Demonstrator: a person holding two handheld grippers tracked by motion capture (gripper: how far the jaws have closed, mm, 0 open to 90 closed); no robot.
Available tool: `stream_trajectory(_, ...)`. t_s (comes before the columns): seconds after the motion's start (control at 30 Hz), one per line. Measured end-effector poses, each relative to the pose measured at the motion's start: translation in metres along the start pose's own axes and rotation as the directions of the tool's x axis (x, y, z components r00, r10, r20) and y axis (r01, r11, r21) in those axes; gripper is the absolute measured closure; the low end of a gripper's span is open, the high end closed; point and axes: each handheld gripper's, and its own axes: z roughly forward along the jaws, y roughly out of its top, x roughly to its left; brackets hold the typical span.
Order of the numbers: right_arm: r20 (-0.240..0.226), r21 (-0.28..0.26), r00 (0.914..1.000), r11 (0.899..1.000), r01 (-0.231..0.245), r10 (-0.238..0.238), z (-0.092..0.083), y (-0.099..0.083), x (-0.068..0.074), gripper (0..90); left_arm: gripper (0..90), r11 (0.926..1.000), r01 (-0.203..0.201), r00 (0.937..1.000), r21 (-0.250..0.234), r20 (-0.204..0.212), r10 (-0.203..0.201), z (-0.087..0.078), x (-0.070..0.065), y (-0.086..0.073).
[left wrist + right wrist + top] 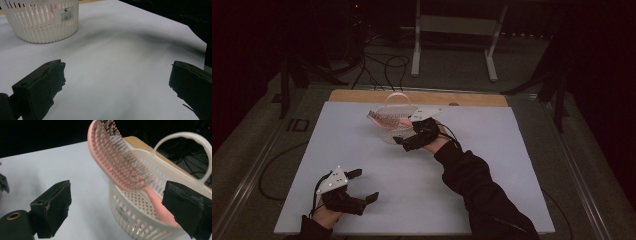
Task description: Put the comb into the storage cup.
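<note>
A pink hairbrush (pixel 117 162) leans in a white slatted basket (pixel 130 217); its handle goes down inside and its bristled head sticks out over the rim. My right gripper (pixel 118 195) is open close to the basket, one jaw beside the brush handle and the other over bare table. In the high view the basket (pixel 387 134) stands at the table's far middle with the brush (pixel 379 119) pointing left and the right gripper (pixel 404 134) at its near side. My left gripper (pixel 366 185) is open and empty near the front left, well away from the basket (pixel 42 20).
A white sheet (pixel 492 150) covers the table, with a strip of bare wood (pixel 362 95) at the far edge. The basket's arched handle (pixel 399 96) stands upright. Cables (pixel 382 65) and a white metal frame (pixel 452 30) lie on the floor behind.
</note>
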Motion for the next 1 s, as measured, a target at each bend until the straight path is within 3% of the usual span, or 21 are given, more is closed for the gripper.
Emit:
stream_trajectory(0.37,0.014,-0.004,0.9998,1.0,-0.017,0.017,-0.025,-0.021,-0.005,8.4,0.0,1.0,-0.004,1.0,0.002,0.003,0.004,0.0,0.0,0.0)
stream_trajectory(0.63,0.023,-0.013,0.9982,0.998,-0.055,0.055,-0.045,-0.039,-0.006,8.4,0.0,1.0,-0.005,1.0,0.0,0.004,0.005,0.0,-0.001,0.0)
stream_trajectory(1.0,0.012,-0.003,0.9963,0.996,-0.085,0.085,-0.058,-0.063,-0.001,8.3,0.0,1.0,-0.008,1.0,-0.001,0.005,0.008,0.0,-0.001,0.0)
